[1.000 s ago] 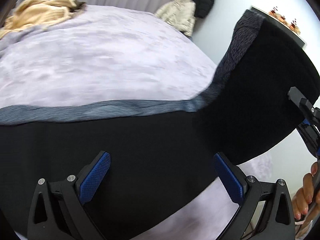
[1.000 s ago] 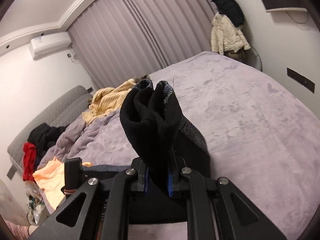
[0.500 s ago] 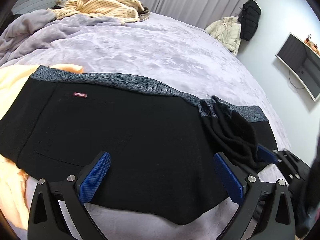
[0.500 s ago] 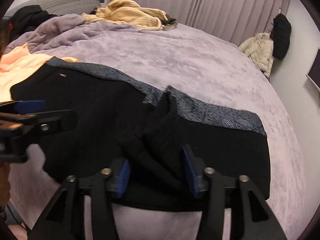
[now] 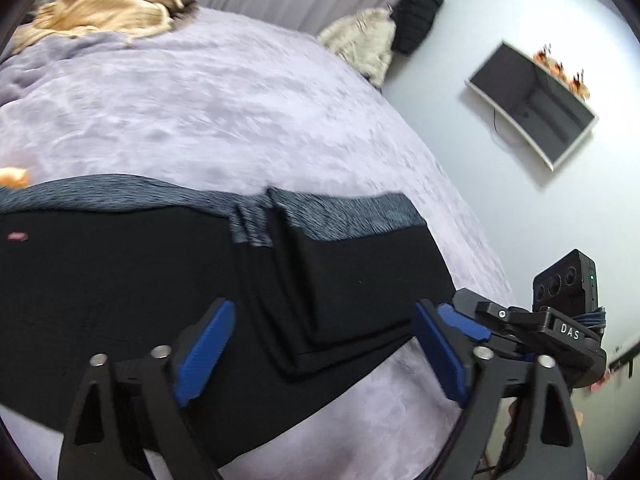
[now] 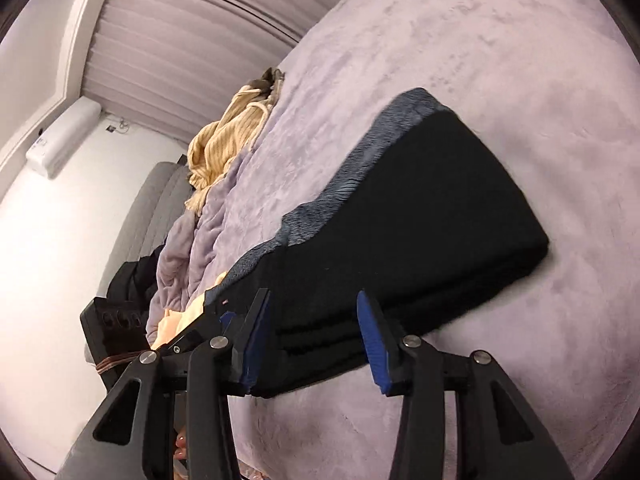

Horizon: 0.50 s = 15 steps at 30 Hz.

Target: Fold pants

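The black pants [image 5: 132, 280] with a grey heathered waistband [image 5: 352, 212] lie flat on the lilac bed. Their right end is folded over into a layered stack [image 5: 360, 292], also seen in the right wrist view [image 6: 420, 216]. My left gripper [image 5: 320, 356] is open and empty, just above the near edge of the fold. My right gripper [image 6: 312, 340] is open and empty at the stack's near edge; it also shows in the left wrist view [image 5: 472, 324], beside the left gripper.
The lilac bedspread [image 5: 224, 112] covers the bed. A yellow striped garment [image 5: 104, 8] lies at the far end, an orange garment [image 6: 176, 324] beside the pants. A wall TV [image 5: 532, 100], hanging coats [image 5: 416, 16] and a grey sofa [image 6: 160, 192] surround the bed.
The right gripper carried the gripped pant end over, laid it on the pants and opened. The bunched cloth now lies as a flat folded stack. The left gripper stayed open.
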Available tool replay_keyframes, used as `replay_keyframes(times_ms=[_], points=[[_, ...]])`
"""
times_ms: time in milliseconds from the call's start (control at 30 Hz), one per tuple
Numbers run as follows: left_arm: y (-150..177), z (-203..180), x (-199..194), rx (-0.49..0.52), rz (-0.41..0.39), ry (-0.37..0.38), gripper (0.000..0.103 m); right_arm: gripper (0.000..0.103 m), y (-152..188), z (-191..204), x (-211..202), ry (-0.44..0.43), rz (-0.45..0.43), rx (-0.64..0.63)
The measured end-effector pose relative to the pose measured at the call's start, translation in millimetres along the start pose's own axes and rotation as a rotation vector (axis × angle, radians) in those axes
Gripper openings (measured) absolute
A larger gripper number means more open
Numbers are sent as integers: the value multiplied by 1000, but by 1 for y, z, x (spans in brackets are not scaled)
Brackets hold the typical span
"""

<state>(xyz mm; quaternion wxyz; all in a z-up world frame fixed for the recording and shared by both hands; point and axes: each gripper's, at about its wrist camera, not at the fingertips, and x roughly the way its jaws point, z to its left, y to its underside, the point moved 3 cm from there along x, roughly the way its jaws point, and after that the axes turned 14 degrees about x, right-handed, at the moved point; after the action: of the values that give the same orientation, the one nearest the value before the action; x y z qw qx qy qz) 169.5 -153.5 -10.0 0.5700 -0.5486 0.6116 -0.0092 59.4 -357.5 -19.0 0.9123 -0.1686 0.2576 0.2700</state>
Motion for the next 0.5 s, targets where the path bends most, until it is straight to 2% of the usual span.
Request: replay_keyframes(times_ms=[33,100,167,267,400,467,500], points=[[-2,-3,8,5,26,15,78,48,-3,-6,1,1,-1,23],[-5,-7,26,7,81,46,78,48,-5,-17,3,-27,10,82],[-6,-9,37,7,116,41,78,48,-8,-25,5,-16,10,126],[-6,-17,42,22,124,37,78,48,-12,-31,5,-27,1,146],[-6,-19,48,13,137,54,78,48,-20,-37,10,-90,-23,201],[-7,-20,53,13,145,53,78,48,-23,-44,18,-97,-4,235],[-7,-19,56,12,148,49,78,38,-24,-48,24,-103,3,265]])
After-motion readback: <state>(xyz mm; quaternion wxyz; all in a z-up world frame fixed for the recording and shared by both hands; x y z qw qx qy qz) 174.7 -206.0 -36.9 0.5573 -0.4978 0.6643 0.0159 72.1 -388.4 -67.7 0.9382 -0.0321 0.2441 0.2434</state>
